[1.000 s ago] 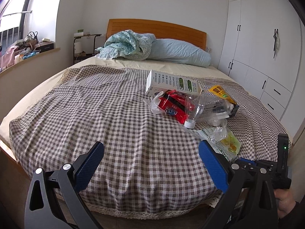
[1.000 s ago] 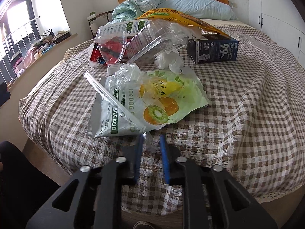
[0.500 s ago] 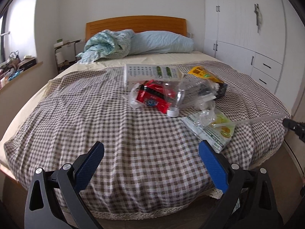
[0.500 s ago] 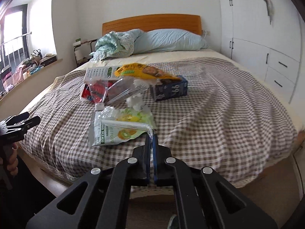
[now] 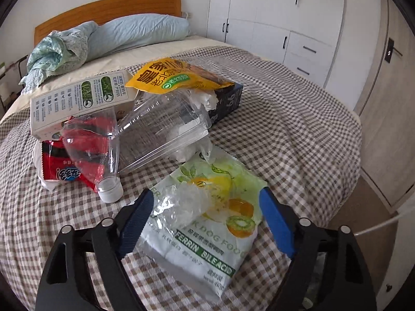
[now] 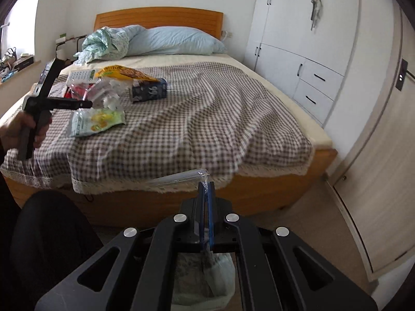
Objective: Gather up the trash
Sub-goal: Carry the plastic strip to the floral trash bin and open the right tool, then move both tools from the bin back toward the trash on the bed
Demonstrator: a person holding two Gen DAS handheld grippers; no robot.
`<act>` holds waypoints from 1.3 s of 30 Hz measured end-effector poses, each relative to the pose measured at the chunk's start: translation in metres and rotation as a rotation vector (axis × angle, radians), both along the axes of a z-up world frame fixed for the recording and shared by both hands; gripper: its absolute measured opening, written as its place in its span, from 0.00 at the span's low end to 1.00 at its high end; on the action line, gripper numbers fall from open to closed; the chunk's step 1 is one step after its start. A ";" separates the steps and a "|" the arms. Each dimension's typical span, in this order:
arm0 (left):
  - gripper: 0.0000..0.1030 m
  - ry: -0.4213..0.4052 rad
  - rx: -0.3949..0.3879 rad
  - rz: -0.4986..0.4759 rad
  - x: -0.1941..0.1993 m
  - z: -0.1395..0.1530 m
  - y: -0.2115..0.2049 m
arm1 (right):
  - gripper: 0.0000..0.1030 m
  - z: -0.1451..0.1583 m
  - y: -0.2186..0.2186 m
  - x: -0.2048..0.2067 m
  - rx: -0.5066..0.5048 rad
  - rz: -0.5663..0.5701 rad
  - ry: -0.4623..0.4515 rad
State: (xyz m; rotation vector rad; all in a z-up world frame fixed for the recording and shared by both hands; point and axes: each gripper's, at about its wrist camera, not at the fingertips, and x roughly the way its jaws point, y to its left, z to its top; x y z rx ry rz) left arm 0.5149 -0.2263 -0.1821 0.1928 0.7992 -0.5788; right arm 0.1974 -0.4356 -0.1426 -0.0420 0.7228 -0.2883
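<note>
Trash lies on the checked bedspread (image 5: 285, 129). My left gripper (image 5: 206, 223) is open, its blue pads either side of a green fruit-print pouch (image 5: 207, 223) with crumpled clear film (image 5: 184, 202) on it. Behind lie a clear plastic bottle (image 5: 103, 153), a clear container (image 5: 166, 127), a red wrapper (image 5: 59, 165), a white carton (image 5: 77, 101), a yellow bag (image 5: 176, 77) and a dark box (image 5: 230, 101). My right gripper (image 6: 206, 189) is shut on a clear plastic strip (image 6: 179, 177), held off the bed's foot above a bag-lined bin (image 6: 207, 272).
Blue pillow (image 6: 173, 41) and crumpled bedding (image 6: 103, 44) lie at the headboard. White wardrobe with drawers (image 6: 298, 51) stands right of the bed. A door (image 6: 384, 155) is at the far right. The left gripper (image 6: 52, 101) shows in the right wrist view.
My left gripper moved forward over the bed to straddle the green pouch. My right gripper pulled back off the bed with the clear strip, now above the bin.
</note>
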 end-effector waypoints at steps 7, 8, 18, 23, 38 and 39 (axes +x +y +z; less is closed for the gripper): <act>0.37 0.089 -0.029 0.072 0.010 -0.011 -0.001 | 0.02 -0.056 -0.027 -0.029 0.038 -0.103 0.139; 0.37 0.065 -0.056 0.061 0.001 -0.002 0.001 | 0.02 -0.065 -0.029 -0.031 0.042 -0.116 0.163; 0.37 0.033 -0.152 -0.114 -0.099 0.054 -0.031 | 0.02 -0.168 -0.030 -0.034 0.010 -0.160 0.374; 0.37 0.126 -0.087 -0.207 -0.135 0.033 -0.072 | 0.02 -0.203 -0.028 -0.031 -0.027 -0.167 0.425; 0.37 0.327 0.116 -0.344 -0.187 -0.047 -0.178 | 0.62 -0.246 -0.064 -0.059 0.205 -0.296 0.507; 0.37 0.340 0.142 -0.359 -0.191 -0.054 -0.186 | 0.63 -0.242 -0.067 -0.065 0.222 -0.315 0.490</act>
